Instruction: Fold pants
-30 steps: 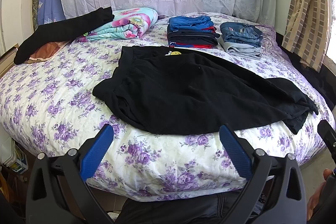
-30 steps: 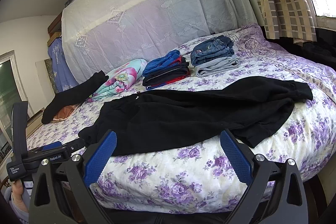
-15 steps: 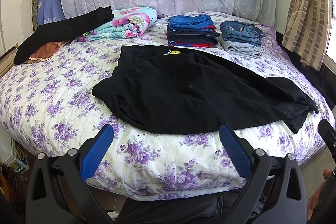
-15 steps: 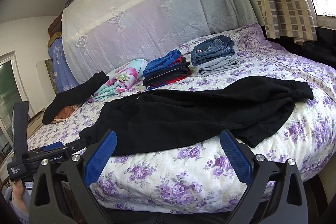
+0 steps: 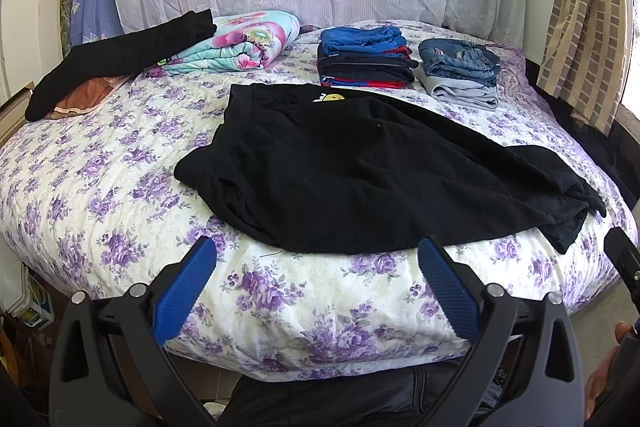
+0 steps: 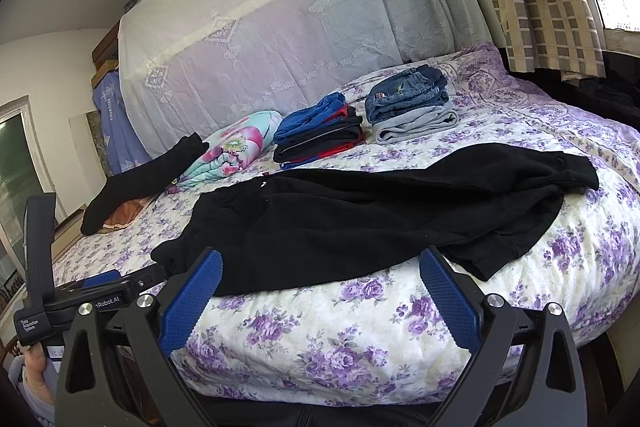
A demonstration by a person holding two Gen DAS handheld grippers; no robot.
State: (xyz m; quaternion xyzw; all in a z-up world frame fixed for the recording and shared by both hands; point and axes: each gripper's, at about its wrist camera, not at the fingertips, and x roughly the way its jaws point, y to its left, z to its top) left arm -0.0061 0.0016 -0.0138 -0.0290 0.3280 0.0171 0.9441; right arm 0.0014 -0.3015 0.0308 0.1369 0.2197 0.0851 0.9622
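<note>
A pair of black pants (image 5: pixel 360 171) lies spread across the bed, waistband to the left, leg cuffs to the right; it also shows in the right wrist view (image 6: pixel 380 211). My left gripper (image 5: pixel 316 283) is open and empty, held in front of the bed's near edge, short of the pants. My right gripper (image 6: pixel 320 295) is open and empty, also at the near edge. The left gripper's body (image 6: pixel 80 299) shows at the lower left of the right wrist view.
The bed (image 5: pixel 100 195) has a purple floral cover. At the back lie a black garment (image 5: pixel 120 63), a folded floral blanket (image 5: pixel 240 43), a stack of blue, black and red clothes (image 5: pixel 364 59) and folded jeans on grey pants (image 5: pixel 460 75). A curtain (image 5: pixel 580 27) hangs right.
Both views have shifted very slightly; the pants and both grippers stay as they were.
</note>
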